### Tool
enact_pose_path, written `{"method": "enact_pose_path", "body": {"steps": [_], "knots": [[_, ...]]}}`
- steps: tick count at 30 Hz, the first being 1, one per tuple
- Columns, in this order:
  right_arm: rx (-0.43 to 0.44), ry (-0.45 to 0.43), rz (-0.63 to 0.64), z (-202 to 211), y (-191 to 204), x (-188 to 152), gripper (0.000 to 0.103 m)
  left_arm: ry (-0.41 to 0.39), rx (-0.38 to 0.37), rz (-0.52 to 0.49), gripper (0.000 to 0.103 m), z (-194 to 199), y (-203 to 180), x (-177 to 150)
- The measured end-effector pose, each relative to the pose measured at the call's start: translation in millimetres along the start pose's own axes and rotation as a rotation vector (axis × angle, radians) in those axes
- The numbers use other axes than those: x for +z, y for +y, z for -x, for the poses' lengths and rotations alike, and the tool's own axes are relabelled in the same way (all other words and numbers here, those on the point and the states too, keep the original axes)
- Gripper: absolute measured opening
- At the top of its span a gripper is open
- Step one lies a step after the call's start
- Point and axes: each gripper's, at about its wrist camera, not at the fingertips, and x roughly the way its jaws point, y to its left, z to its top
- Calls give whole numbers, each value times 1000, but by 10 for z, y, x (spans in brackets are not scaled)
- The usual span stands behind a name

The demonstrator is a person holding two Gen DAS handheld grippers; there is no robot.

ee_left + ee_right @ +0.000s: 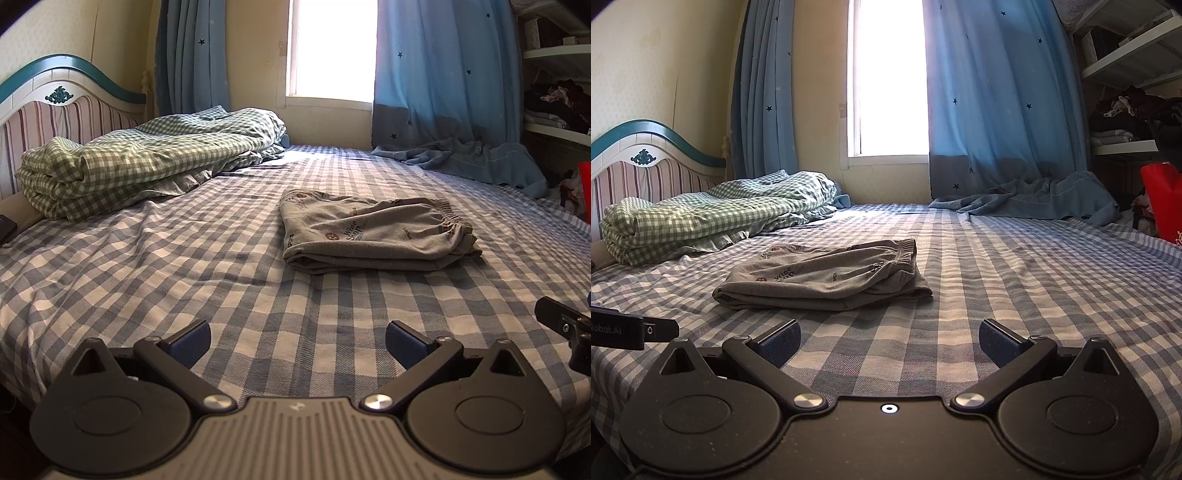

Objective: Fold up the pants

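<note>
Grey printed pants [373, 232] lie folded into a compact flat stack on the blue checked bed sheet [184, 280], elastic waistband at the right. They also show in the right wrist view [823, 277], ahead and to the left. My left gripper [297, 341] is open and empty, held above the sheet well short of the pants. My right gripper [889, 341] is open and empty, above the sheet near the pants' front right. Part of the right gripper's body [565, 325] shows at the left view's right edge, and the left one [631, 328] at the right view's left edge.
A folded green checked duvet [140, 162] lies by the striped headboard [62, 110] at the left. Blue curtains [443, 74] flank a bright window, one hem pooling on the bed [472, 158]. Shelves with clothes [1126, 122] and a red bag [1161, 199] stand at the right.
</note>
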Motion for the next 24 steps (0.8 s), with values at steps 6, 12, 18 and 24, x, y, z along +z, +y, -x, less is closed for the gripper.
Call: {"method": "enact_pose_path", "body": {"steps": [6,12,18,24], "knots": [[0,-1,4,1,18,-10,102,6,30,-5,103,-15,6,16],[0,0,9,13,33,-12,102,6,13,20,103,-7,46,25],[4,1,14,23,54,8,102,-5,18,26,103,-1,60,25],[8,6,16,15,69,14,102,-9,28,29,103,-13,65,33]]}}
